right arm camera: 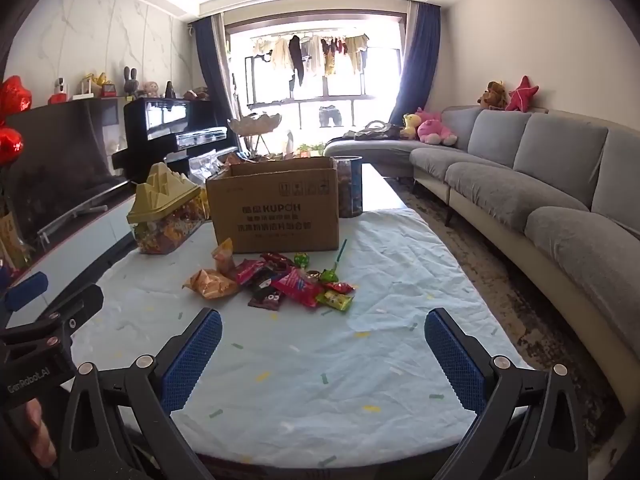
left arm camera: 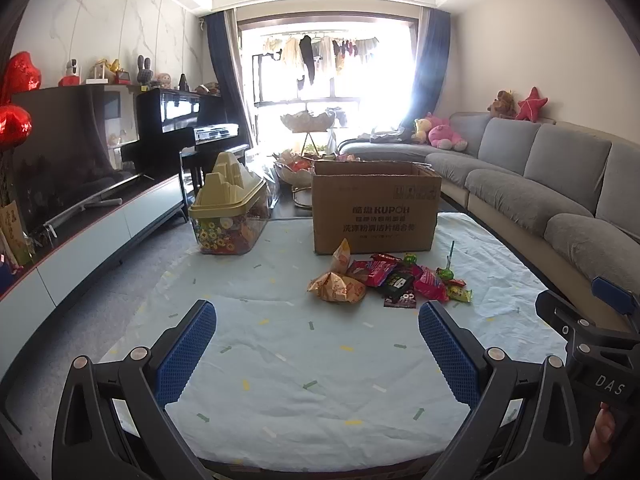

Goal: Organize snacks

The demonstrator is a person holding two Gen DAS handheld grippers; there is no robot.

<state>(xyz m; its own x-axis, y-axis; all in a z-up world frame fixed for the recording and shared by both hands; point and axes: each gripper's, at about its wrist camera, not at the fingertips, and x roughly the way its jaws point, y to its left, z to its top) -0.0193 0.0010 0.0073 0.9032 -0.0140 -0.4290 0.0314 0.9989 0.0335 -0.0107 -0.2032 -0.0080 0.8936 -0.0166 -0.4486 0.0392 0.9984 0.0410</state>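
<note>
Your left gripper (left arm camera: pixel 316 334) sits at the bottom of its frame with its 2 blue pads spread wide, holding nothing, above the pale blue tablecloth (left arm camera: pixel 280 380). Your right gripper (right arm camera: pixel 323 340) is likewise wide apart and empty at the bottom of its own frame.

Just beyond the fingertips, at mid-frame, the pile of snacks (left arm camera: pixel 384 280) lies loose on the cloth: 2 orange crinkled bags on its left side, several red, pink and dark packets in the middle, green wrapped sweets on the right, and 1 lollipop (right arm camera: pixel 338 260) with a green stick. The exact packet count is hard to tell where they overlap.

Directly behind the pile stands 1 cardboard box (left arm camera: pixel 376 208), flaps open; its inside is hidden from both views. To its left stands 1 clear tub (left arm camera: pixel 228 228) under a yellow castle-shaped lid (left arm camera: pixel 230 184), filled with colourful wrapped sweets. In the right wrist view, 1 tall clear jar (right arm camera: pixel 350 188) with dark contents stands just behind the box's right corner.

Further back, a grey sofa (left arm camera: pixel 540 168) runs along the right and a black piano (left arm camera: pixel 180 120) stands at left.
</note>
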